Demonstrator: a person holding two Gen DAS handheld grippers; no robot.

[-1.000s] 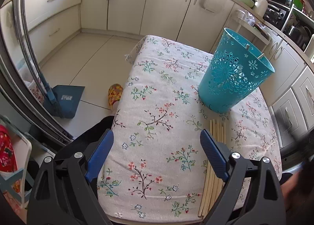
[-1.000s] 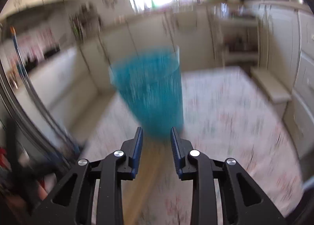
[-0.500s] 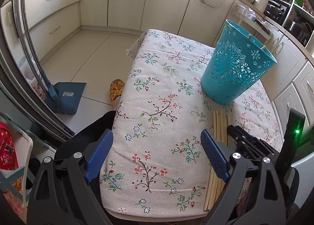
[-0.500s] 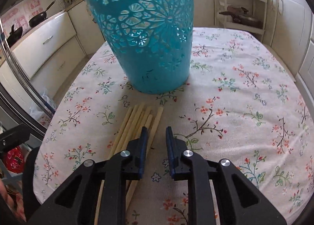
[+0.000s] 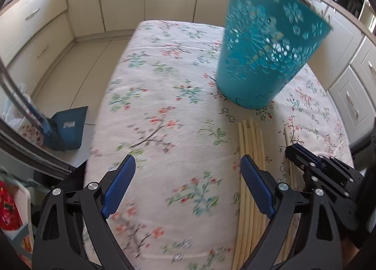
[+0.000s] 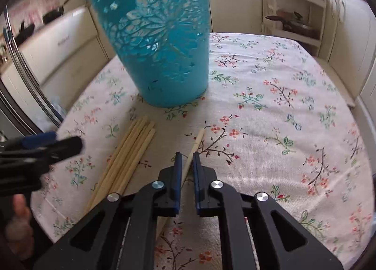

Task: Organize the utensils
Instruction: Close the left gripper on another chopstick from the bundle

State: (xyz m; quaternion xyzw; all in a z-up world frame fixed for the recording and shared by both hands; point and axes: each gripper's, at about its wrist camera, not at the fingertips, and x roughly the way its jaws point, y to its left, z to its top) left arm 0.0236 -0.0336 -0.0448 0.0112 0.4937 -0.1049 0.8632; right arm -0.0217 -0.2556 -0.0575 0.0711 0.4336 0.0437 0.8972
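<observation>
Separated from the bundle since half a second earlier: one chopstick (image 6: 197, 143), now lying alone between the narrowed jaws of the right gripper (image 6: 186, 158), apparently clenched on it though contact not fully certain. Long axis running from 6 toward 12 o'clock, tip leaning toward 1 o'clock, pointing at the teal basket (image 6: 155, 41) standing upright on the floral desk (image 6: 282, 96). Remaining chopsticks (image 6: 127, 159) left parallel at 10 o'clock of that gripper, well short of the basket base. Left gripper (image 5: 188, 180) spread wide, released, hovering over bare cloth, bundle just by its right finger. Basket contents not resolvable through the perforated wall. Right gripper judged nearer for the coming lift.
</observation>
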